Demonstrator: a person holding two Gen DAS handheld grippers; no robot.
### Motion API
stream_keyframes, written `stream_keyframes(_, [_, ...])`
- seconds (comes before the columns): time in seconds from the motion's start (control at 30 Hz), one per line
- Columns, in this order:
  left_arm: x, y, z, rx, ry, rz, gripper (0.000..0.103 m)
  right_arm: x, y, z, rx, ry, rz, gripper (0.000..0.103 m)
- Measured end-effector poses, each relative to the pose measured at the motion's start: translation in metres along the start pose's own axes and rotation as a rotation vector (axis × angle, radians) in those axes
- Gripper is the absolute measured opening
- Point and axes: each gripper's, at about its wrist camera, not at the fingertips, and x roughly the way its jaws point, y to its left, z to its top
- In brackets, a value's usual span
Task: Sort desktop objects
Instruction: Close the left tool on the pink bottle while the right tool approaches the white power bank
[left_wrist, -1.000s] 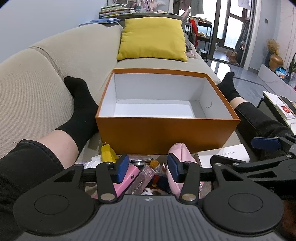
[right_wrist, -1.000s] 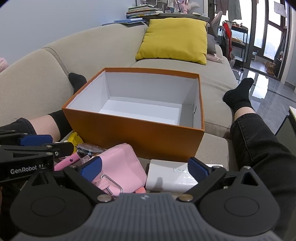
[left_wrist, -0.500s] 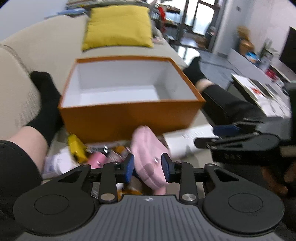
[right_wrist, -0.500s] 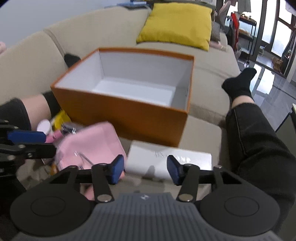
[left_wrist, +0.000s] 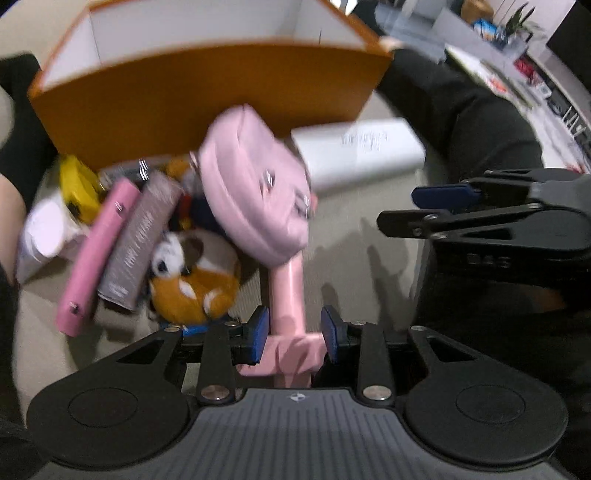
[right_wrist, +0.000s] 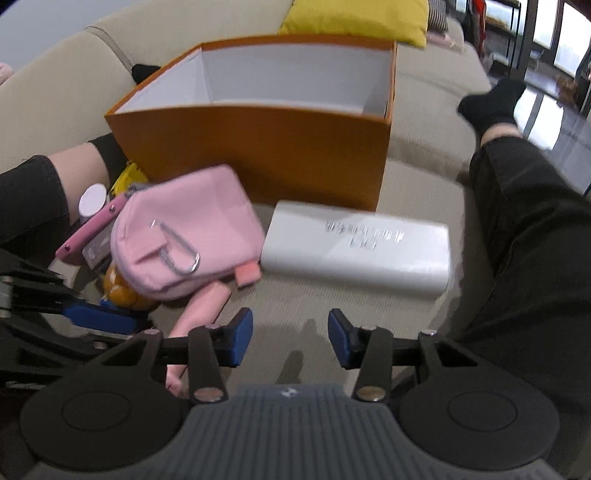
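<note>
Pouch (left_wrist: 255, 188), pink and soft, lies on the sofa cushion (right_wrist: 417, 184) just in front of the orange box (right_wrist: 258, 147), leaning on a small heap of other items. Its strap (left_wrist: 286, 291) trails toward the left hand-held gripper (left_wrist: 293, 334), whose jaws are partly closed around it; the left pad seems to touch the strap, while a gap shows at the right pad, so a firm hold cannot be confirmed through the blur. The right hand-held gripper (right_wrist: 290, 338) is empty, its jaws closing slightly over bare cushion, with the white box (right_wrist: 356, 251) lying ahead of it and apart from the pads.

For the step in hand, judged to be lifting the pouch into the open box, the strap should be pinched fully before any lift, since a thin strap can slip and the pouch would swing below it. A straight, slow raise is advised so the body clears the box's near wall. The white box would be better taken across its narrow sides, and the jaws should be opened wider first.

Beside the pouch are a plush toy (left_wrist: 192, 280), a grey carton (left_wrist: 140, 240), a pink case (left_wrist: 98, 254) and a yellow item (left_wrist: 75, 184), all touching or overlapping. These may be dragged along by the pouch. A person's legs (right_wrist: 524, 221) flank the work area, and the two grippers are close together, so crossing paths should be avoided.
</note>
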Motion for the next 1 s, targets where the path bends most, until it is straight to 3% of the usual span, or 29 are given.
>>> stream_keyframes(0.17, [0.01, -0.001, -0.004, 0.019, 0.056, 0.024, 0.036, 0.003, 0.0, -0.016, 0.043, 0.067, 0.05, 0.048])
stream_keyframes(0.4, [-0.003, -0.01, -0.02, 0.064, 0.072, 0.042, 0.036, 0.004, -0.002, -0.031, 0.097, 0.121, 0.091, 0.049])
stream_keyframes(0.5, [0.002, -0.012, -0.019, 0.057, 0.086, 0.03, 0.036, 0.011, 0.0, -0.035, 0.112, 0.168, 0.159, 0.048])
stream_keyframes(0.53, [0.006, -0.013, -0.016, 0.057, 0.086, 0.032, 0.036, 0.014, 0.001, -0.035, 0.116, 0.186, 0.175, 0.046])
stream_keyframes(0.67, [0.012, -0.016, -0.014, 0.066, 0.081, 0.023, 0.036, 0.025, 0.004, -0.037, 0.125, 0.236, 0.228, 0.022])
stream_keyframes(0.8, [0.016, -0.017, -0.015, 0.082, 0.085, 0.035, 0.037, 0.044, 0.008, -0.037, 0.139, 0.305, 0.285, 0.017])
stream_keyframes(0.87, [0.017, -0.01, -0.015, 0.065, 0.091, 0.043, 0.049, 0.052, 0.011, -0.035, 0.146, 0.327, 0.307, 0.012])
stream_keyframes(1.0, [0.014, 0.0, -0.02, 0.035, 0.074, 0.032, 0.05, 0.06, 0.02, -0.031, 0.139, 0.323, 0.374, 0.003])
